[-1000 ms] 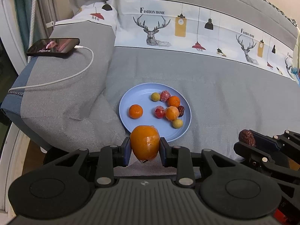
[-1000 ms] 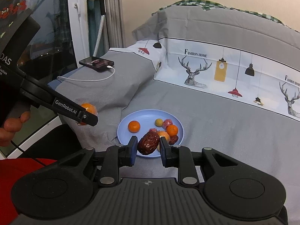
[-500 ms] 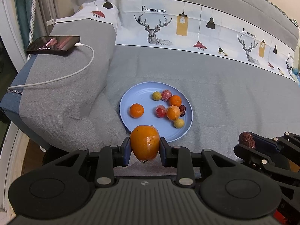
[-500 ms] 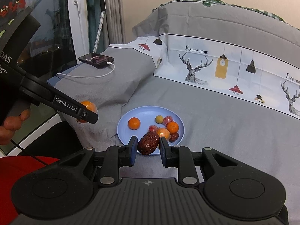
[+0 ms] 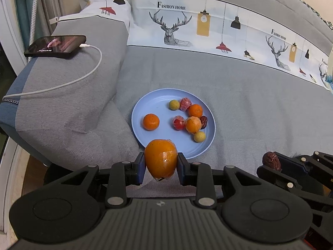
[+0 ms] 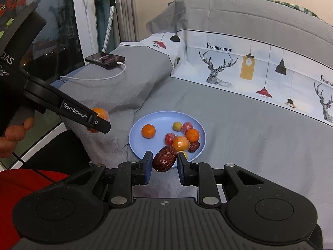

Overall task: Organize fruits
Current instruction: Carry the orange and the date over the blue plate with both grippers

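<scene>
1. Fruits on the round light-blue plate (image 5: 145, 108): one small orange mandarin (image 5: 151, 121) lies alone on the plate's left part; the others cluster toward its right rim.
2. Cluster contents, left wrist view: two small yellow-green round fruits (image 5: 174, 104), two red fruits in clear wrap (image 5: 179, 123), a plain orange mandarin (image 5: 195, 110), a wrapped orange fruit (image 5: 193, 124), and a dark red date (image 5: 204, 122) at the rim.
3. Plate rests flat on the grey bedspread (image 5: 249, 112), beside the grey pillow (image 5: 68, 95).
4. Left gripper (image 5: 160, 165): blue pads clamped on both sides of a large orange fruit in clear wrap (image 5: 160, 160). Fruit sits over the plate's near edge in this view.
5. Right wrist view: the same left gripper (image 6: 97, 120) appears to the left of the plate, over the pillow slope, fruit (image 6: 101, 113) partly hidden behind a finger. A hand (image 6: 12, 135) grips its handle.
6. Right gripper (image 6: 163, 163): narrow, pinching a wrinkled dark red-brown date (image 6: 164, 158) tilted between the pads, in front of the plate's (image 6: 137, 137) near rim.
7. Black smartphone (image 5: 55, 46) with white charging cable (image 5: 83, 79) lies on the pillow, well apart from the plate.
</scene>
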### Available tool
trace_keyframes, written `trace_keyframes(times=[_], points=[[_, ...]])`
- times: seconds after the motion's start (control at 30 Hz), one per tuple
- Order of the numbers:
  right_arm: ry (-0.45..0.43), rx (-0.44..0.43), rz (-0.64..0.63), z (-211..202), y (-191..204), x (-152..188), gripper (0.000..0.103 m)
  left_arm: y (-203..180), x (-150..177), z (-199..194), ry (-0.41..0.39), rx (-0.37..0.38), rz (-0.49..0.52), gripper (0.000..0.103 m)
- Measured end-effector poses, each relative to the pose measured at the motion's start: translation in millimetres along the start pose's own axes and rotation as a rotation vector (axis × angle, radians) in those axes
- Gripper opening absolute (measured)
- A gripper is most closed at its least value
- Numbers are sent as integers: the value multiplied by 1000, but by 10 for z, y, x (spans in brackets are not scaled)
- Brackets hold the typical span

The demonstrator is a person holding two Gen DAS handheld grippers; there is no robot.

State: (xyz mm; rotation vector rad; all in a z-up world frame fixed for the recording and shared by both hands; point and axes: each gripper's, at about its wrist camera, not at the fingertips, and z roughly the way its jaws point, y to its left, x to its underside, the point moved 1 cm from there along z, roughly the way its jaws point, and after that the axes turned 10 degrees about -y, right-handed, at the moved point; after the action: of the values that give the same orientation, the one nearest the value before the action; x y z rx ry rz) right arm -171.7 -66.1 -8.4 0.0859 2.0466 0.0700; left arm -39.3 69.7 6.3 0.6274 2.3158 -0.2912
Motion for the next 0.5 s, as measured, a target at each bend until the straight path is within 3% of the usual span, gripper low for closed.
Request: trace_keyframes(times=[0.5], points=[[55,-3,12,480,-85,-5,27,1,-237,467,52,-24,9,34]])
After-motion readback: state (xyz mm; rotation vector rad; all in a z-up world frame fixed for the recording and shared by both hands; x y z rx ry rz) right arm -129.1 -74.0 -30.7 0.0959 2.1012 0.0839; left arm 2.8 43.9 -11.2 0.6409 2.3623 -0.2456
